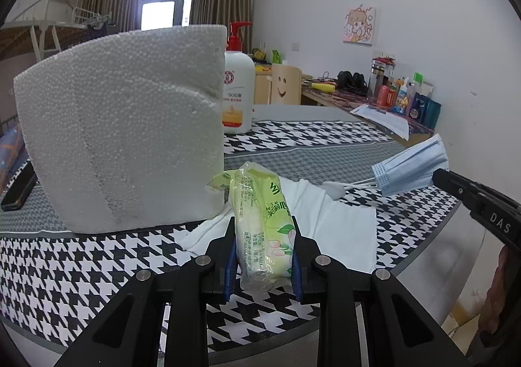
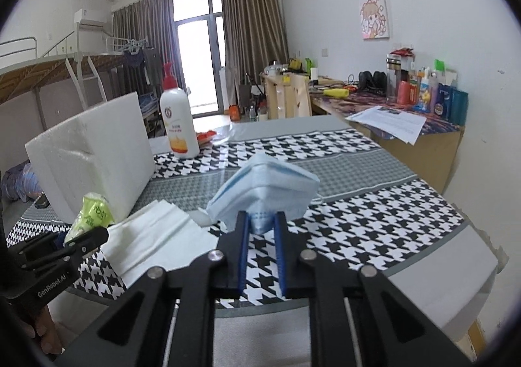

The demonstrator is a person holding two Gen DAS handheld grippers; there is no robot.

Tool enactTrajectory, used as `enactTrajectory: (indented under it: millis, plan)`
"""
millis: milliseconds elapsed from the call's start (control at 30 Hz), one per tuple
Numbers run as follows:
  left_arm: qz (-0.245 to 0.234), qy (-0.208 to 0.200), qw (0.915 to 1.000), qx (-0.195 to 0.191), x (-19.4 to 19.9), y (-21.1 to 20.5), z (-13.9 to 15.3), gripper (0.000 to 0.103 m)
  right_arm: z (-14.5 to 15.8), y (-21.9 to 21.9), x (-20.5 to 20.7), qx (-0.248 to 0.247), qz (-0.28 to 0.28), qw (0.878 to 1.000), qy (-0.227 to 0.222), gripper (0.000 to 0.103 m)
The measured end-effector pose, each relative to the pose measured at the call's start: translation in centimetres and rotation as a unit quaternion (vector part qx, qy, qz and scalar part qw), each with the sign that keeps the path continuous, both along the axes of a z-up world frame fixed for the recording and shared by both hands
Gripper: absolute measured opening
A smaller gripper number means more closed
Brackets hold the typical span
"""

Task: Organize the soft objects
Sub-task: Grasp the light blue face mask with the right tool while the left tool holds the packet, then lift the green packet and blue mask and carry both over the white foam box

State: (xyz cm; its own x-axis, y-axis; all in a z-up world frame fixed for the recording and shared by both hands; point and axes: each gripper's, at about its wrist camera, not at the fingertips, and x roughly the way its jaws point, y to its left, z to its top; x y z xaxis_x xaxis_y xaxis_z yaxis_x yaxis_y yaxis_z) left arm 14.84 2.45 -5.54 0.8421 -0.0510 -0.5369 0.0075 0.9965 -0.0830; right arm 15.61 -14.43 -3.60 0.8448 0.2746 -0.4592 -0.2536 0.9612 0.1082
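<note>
My left gripper (image 1: 264,224) is shut on a green tissue pack (image 1: 262,224), holding it upright just above the houndstooth tablecloth (image 1: 97,263). A blue face mask (image 2: 265,191) hangs pinched between the pads of my right gripper (image 2: 263,215), lifted off the table. In the left wrist view that mask (image 1: 413,170) shows at the right, its white ear loops dangling, with the right gripper (image 1: 438,176) gripping its edge. A white folded cloth (image 1: 338,224) lies flat under and beside the tissue pack. In the right wrist view the tissue pack (image 2: 91,214) and left gripper (image 2: 94,235) sit at the lower left.
A large white foam block (image 1: 123,132) stands at the left, close to the tissue pack. Behind it is a lotion pump bottle (image 1: 237,87). A black phone (image 1: 19,191) lies at the table's left edge. A cluttered desk (image 2: 407,113) runs along the right wall.
</note>
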Motion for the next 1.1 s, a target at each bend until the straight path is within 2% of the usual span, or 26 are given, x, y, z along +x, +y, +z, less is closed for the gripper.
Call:
enactTrajectory:
  millis: [300, 567, 667, 700, 733, 900, 1100]
  plan:
    - [0.003, -0.017, 0.9998, 0.006, -1.1, 0.4, 1.2, 0.028, 1.6, -0.2, -1.2, 0.001, -0.001, 1.000, -0.021, 0.018]
    - [0.004, -0.009, 0.9999, 0.006, -0.8, 0.7, 0.8, 0.028, -1.6, 0.7, -0.3, -0.034, 0.005, 0.999, 0.024, 0.022]
    - [0.002, -0.007, 0.9999, 0.008, -0.3, 0.4, 0.7, 0.028, -2.1, 0.7, -0.1, -0.034, 0.009, 0.999, 0.028, 0.037]
    - [0.001, -0.006, 0.9999, 0.009, -0.2, 0.3, 0.7, 0.028, -2.1, 0.6, -0.1, -0.033, 0.007, 0.999, 0.025, 0.052]
    - [0.001, -0.005, 0.9999, 0.009, 0.1, 0.1, 0.7, 0.028, -2.1, 0.6, -0.2, -0.033, 0.005, 0.999, 0.022, 0.063]
    - [-0.003, 0.003, 0.9999, 0.012, 1.1, -0.2, 0.4, 0.028, -2.2, 0.5, 0.1, -0.038, 0.002, 0.999, 0.014, 0.075]
    - [-0.006, 0.011, 0.9999, 0.011, 1.9, -0.3, 0.0, 0.028, -3.3, 0.7, 1.0, -0.048, 0.000, 0.998, 0.029, 0.075]
